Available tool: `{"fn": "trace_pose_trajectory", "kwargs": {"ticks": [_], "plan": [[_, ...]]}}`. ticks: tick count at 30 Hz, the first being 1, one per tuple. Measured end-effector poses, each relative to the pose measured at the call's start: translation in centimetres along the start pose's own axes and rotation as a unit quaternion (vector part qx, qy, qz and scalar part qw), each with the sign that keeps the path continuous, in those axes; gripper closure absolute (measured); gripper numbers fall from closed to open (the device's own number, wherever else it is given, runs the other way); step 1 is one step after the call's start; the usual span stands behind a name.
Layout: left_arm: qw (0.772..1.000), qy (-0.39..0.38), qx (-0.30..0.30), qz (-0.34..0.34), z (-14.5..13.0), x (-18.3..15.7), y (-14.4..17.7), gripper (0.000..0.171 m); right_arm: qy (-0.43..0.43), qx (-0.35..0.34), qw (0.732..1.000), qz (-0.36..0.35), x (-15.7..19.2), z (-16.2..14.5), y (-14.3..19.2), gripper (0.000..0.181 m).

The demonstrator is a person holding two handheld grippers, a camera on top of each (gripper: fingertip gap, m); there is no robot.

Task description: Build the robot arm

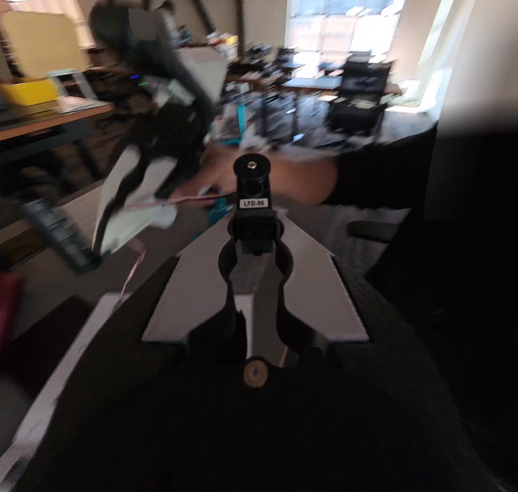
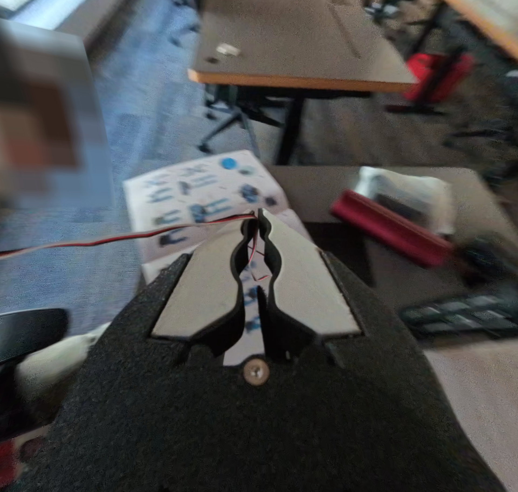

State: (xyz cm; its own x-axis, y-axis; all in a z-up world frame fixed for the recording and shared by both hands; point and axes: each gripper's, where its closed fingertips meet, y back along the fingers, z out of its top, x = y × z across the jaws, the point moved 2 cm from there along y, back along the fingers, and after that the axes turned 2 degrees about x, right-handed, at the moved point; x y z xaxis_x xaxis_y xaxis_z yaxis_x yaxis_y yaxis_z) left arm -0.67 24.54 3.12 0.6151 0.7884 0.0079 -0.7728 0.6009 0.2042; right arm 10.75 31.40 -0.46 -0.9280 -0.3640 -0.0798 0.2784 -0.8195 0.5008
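Note:
My left gripper is shut on a small black servo motor with a round horn on top and a white label; it stands upright between the fingertips. A thin red, black and white cable runs from the servo to the left, toward the other gripper, which shows blurred there. My right gripper is shut on that cable at its very tips; the cable stretches out to the left and its loose end hangs between the fingers.
A white printed sheet lies below the right gripper. A red box, a white bag and a dark keyboard lie to the right. A brown table stands behind. A person's arm is behind the servo.

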Motion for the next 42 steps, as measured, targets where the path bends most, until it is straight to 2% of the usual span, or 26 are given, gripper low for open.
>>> {"fn": "trace_pose_trajectory", "kwargs": {"ticks": [1,3,5,6,8,11,13,16,17,20,23,26,28,31,33,38,40,42], "plan": [[0.998,-0.007,0.023,0.066,-1.1,1.8,0.4,0.151,0.027,0.037,0.996,-0.081,-2.7,0.2,1.3,0.18],[0.978,-0.013,0.054,0.2,-3.1,5.7,1.6,0.15,0.108,0.132,0.968,-0.182,-5.4,0.5,3.6,0.18],[0.951,-0.015,0.058,0.302,-4.4,8.9,2.3,0.15,0.218,0.249,0.913,-0.239,-6.5,0.1,4.4,0.181],[0.94,-0.013,0.058,0.336,-5.0,10.1,2.2,0.151,0.276,0.299,0.878,-0.254,-6.9,-0.3,4.3,0.181],[0.917,-0.023,0.059,0.393,-5.9,11.9,1.1,0.151,0.36,0.422,0.799,-0.234,-7.9,-3.4,3.9,0.181],[0.923,-0.06,0.043,0.377,-6.6,11.8,-3.2,0.151,0.415,0.541,0.705,-0.194,-11.1,-8.4,4.0,0.181],[0.915,-0.069,0.058,0.394,-7.7,12.0,-5.9,0.151,0.4,0.584,0.689,-0.155,-13.4,-11.1,4.3,0.181],[0.917,-0.042,0.056,0.393,-9.3,12.1,-9.8,0.151,0.346,0.62,0.701,-0.069,-14.4,-14.2,5.4,0.181],[0.921,-0.027,0.055,0.385,-9.6,12.1,-10.7,0.151,0.323,0.636,0.699,-0.048,-14.5,-14.7,6.4,0.181],[0.934,-0.009,0.044,0.354,-10.0,11.5,-13.5,0.15,0.284,0.691,0.664,-0.038,-14.7,-14.5,10.3,0.181],[0.938,-0.011,0.045,0.343,-10.3,10.8,-15.4,0.151,0.255,0.695,0.672,0.009,-12.5,-14.1,12.4,0.181],[0.939,-0.037,0.049,0.337,-10.4,9.5,-16.9,0.151,0.298,0.678,0.672,0.01,-13.5,-14.4,13.0,0.181],[0.936,-0.075,0.068,0.336,-10.7,8.0,-18.2,0.151,0.297,0.657,0.692,0.033,-14.5,-16.0,12.6,0.181],[0.907,-0.159,0.129,0.368,-11.6,6.5,-20.0,0.151,0.269,0.613,0.74,0.067,-15.4,-18.7,11.2,0.181],[0.883,-0.213,0.169,0.381,-12.7,5.0,-21.3,0.15,0.282,0.556,0.778,0.084,-15.5,-20.1,9.8,0.181],[0.839,-0.305,0.262,0.366,-16.9,1.7,-24.5,0.151,0.305,0.415,0.846,0.136,-14.3,-23.5,7.3,0.181],[0.831,-0.322,0.29,0.349,-18.7,0.9,-25.6,0.151,0.287,0.394,0.859,0.156,-14.1,-25.0,7.0,0.181],[0.813,-0.344,0.319,0.345,-20.1,1.0,-26.1,0.151,0.275,0.382,0.867,0.165,-14.3,-26.5,7.0,0.18]]}}
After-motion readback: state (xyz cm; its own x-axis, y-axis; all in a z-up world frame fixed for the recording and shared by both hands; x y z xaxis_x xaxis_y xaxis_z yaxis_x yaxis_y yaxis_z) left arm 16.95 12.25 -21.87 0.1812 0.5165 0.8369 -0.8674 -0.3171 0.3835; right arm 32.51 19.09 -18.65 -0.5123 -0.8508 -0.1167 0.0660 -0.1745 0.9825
